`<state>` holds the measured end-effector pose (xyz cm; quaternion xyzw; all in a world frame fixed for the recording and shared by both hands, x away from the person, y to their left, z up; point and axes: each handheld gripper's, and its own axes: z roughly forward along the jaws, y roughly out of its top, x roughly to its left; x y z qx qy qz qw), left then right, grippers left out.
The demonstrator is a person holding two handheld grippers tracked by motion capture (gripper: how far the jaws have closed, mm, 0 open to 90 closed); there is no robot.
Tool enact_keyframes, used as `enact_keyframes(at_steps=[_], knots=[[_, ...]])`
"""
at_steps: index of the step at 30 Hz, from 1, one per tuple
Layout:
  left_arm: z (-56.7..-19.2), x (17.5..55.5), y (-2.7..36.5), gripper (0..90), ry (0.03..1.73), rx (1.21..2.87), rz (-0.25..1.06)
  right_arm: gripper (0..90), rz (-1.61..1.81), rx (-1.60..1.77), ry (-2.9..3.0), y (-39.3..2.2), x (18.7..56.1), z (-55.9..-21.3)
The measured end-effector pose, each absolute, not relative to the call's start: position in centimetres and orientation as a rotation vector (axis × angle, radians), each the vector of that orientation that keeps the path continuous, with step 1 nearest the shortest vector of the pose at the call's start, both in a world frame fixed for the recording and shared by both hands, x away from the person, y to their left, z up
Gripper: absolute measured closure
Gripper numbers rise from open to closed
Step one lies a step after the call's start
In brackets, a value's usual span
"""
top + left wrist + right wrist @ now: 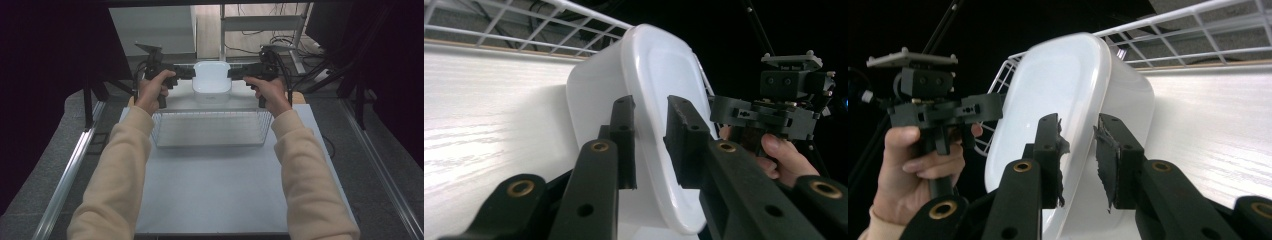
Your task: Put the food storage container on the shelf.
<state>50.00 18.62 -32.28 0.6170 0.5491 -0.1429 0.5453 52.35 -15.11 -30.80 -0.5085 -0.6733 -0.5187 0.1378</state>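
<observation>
- Grip comes first: we hold one white plastic tub point(211, 79) by its rim from both sides, the left gripper point(191, 74) on its left edge and the right gripper point(231, 73) on its right edge.
- In the left gripper view the left gripper point(651, 135) has its jaws straddling the tub point(659, 85) rim, one inside and one outside; the pads look slackened, and we cannot tell if they press or merely bracket the rim.
- In the right gripper view the right gripper point(1079, 150) straddles the tub point(1058, 90) rim the same way, with a slim gap at the worn pads; again we cannot tell whether the hold is firm.
- The tub sits at the far edge of the tabletop point(215, 190), just beyond the wire basket point(210, 129), which lies across the far half.
- To do this step well, we judge that both hands should stay level and move together, so the tub does not tip or twist off a pad.
- We would also keep the rim deep between the jaws and clear the basket's far wall.
- Count: one tub, one wire basket, two grippers, two hands.
</observation>
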Motion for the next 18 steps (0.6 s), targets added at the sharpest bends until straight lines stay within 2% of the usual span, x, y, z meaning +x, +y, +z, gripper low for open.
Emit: enact_keyframes(at_steps=[7,8,11,13,15,18], knots=[[-32.7,50.1,18.3,71.5,1.293,1.458,-0.315,68.4,-1.496,-1.52,-1.906,-15.0,52.6,-31.2],[-32.6,50.1,18.2,67.3,1.282,1.47,-0.304,63.4,-1.505,-1.515,-1.908,-15.0,52.4,-31.1],[-31.8,48.9,17.8,50.5,1.255,1.519,-0.133,44.5,-1.574,-1.511,-1.95,-14.7,51.4,-30.2],[-31.0,47.4,17.6,39.9,1.228,1.564,-0.027,36.6,-1.608,-1.488,-2.037,-14.7,50.3,-29.5],[-30.4,45.7,17.6,34.0,1.196,1.609,0.066,32.4,-1.634,-1.443,-2.147,-14.9,48.9,-28.9],[-29.9,43.1,18.0,29.1,1.148,1.647,0.129,28.9,-1.704,-1.372,-2.295,-15.7,46.4,-28.7]])
